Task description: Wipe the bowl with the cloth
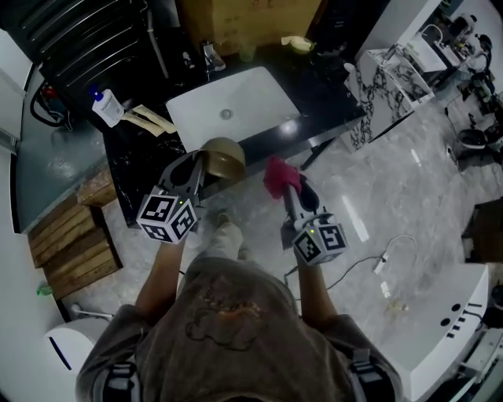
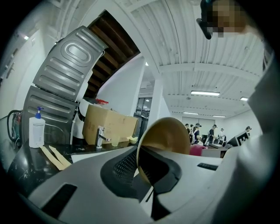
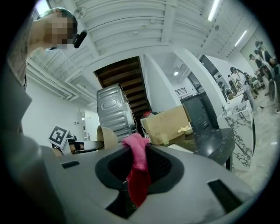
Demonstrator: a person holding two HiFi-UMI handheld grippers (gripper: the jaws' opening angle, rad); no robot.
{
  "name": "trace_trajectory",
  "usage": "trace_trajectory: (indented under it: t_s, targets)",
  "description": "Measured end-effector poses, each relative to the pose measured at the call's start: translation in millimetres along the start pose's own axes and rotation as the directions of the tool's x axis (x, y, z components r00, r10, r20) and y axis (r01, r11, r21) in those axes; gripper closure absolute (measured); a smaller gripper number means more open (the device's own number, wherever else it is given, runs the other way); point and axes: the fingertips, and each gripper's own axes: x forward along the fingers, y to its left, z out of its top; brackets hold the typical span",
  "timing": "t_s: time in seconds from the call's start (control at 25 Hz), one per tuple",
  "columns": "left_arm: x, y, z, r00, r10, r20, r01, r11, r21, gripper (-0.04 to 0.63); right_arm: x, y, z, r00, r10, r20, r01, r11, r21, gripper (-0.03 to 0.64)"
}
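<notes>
A tan bowl (image 1: 222,157) is held up in front of the sink counter, tipped on its side. My left gripper (image 1: 201,165) is shut on the bowl's rim; in the left gripper view the bowl (image 2: 166,138) stands edge-on between the jaws. My right gripper (image 1: 291,187) is shut on a pink cloth (image 1: 279,175), which bunches above the jaws and hangs down between them in the right gripper view as the cloth (image 3: 138,168). The cloth is just right of the bowl, a small gap apart. The bowl (image 3: 106,136) also shows at left there.
A white sink (image 1: 232,106) with a tap (image 1: 211,55) sits in a black counter (image 1: 141,145) ahead. A soap bottle (image 1: 106,106) and wooden sticks (image 1: 149,119) lie left of the sink. A cardboard box (image 1: 244,20) stands behind. Cables (image 1: 381,263) lie on the marble floor.
</notes>
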Motion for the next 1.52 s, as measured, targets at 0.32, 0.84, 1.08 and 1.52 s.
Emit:
trace_trajectory:
  t_s: [0.32, 0.84, 1.08, 1.52]
  targets:
    - [68, 40, 13, 1.000, 0.003, 0.011, -0.003, 1.000, -0.011, 0.583, 66, -31, 13, 1.000, 0.013, -0.015, -0.013, 1.000, -0.018, 0.539]
    - [148, 91, 22, 0.997, -0.043, -0.064, 0.046, 0.997, 0.056, 0.583, 188, -60, 38, 0.995, 0.082, -0.057, -0.086, 0.994, -0.060, 0.538]
    - [170, 91, 10, 0.987, -0.096, -0.131, 0.104, 0.993, 0.059, 0.583, 226, -75, 43, 0.985, 0.143, -0.094, -0.149, 0.987, -0.061, 0.538]
    - [201, 97, 4, 0.985, -0.093, -0.144, 0.096, 0.995, 0.015, 0.583, 285, -99, 48, 0.953, 0.266, -0.147, -0.276, 0.960, -0.052, 0.538]
